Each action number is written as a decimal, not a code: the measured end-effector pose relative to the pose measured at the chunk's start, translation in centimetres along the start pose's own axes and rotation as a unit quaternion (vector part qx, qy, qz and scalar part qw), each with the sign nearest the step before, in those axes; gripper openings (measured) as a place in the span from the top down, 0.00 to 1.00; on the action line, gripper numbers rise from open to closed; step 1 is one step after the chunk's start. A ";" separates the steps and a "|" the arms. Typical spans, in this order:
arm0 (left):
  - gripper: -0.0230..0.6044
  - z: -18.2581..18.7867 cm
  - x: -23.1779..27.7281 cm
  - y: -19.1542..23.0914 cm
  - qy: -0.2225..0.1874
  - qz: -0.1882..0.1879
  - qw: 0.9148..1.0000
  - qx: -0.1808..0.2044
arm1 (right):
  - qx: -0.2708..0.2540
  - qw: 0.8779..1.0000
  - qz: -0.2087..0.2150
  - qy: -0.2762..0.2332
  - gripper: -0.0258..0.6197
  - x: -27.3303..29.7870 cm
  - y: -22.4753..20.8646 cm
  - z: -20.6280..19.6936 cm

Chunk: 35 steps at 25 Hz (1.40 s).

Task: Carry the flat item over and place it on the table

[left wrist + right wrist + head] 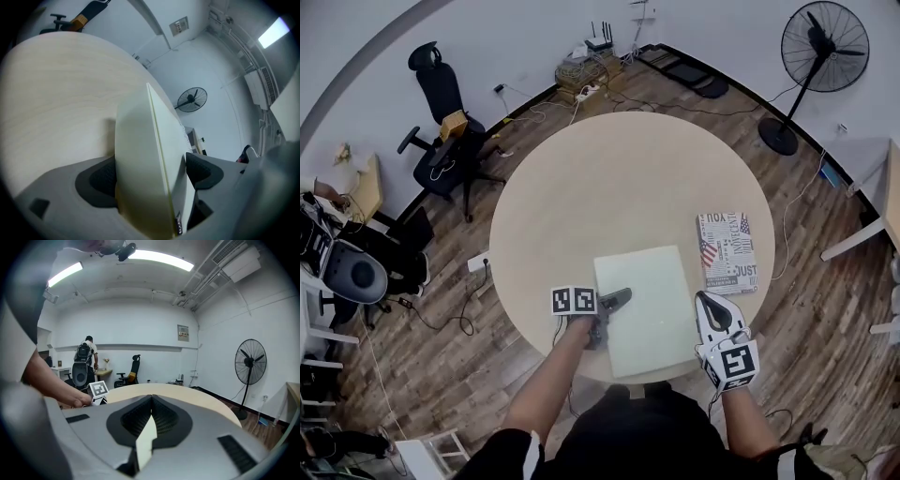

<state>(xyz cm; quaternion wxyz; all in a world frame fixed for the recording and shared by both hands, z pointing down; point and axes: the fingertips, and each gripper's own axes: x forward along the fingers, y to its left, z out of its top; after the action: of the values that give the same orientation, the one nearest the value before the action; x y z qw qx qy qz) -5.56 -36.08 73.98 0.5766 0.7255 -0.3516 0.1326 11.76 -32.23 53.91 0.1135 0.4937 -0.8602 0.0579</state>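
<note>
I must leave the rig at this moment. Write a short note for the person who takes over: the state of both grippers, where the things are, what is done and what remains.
Left gripper: fingers open, with the left edge of the pale green flat pad between them.
Right gripper: fingers shut on a thin pale edge, apparently the pad's right side.
Pad: lies flat on the round beige wooden table, near the person's edge, beside a patterned book.
Done: the pad is on the table.
Left: open the right gripper, then draw both grippers away.
</note>
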 end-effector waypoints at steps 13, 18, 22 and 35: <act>0.30 3.5 -3.3 -0.5 -0.069 0.126 0.978 0.153 | 0.005 1.000 -0.003 0.000 0.96 -0.6 -0.3 0.2; 0.30 4.8 -4.8 -1.4 -0.101 0.156 0.965 0.186 | 0.000 1.000 0.003 -0.004 0.96 -0.3 0.2 0.6; 0.30 5.7 -6.5 -3.3 -0.135 0.162 0.952 0.223 | -0.004 1.000 0.009 -0.008 0.96 0.1 0.6 0.9; 0.31 7.5 -15.8 -12.8 -0.293 0.149 0.879 0.345 | 0.035 0.998 0.027 -0.034 0.96 1.9 1.5 3.0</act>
<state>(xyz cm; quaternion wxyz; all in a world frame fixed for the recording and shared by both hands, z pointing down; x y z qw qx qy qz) -10.01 -36.31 52.73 0.1341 0.8230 -0.5407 0.1111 9.13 -33.66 51.51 0.0656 0.4755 -0.8741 0.0742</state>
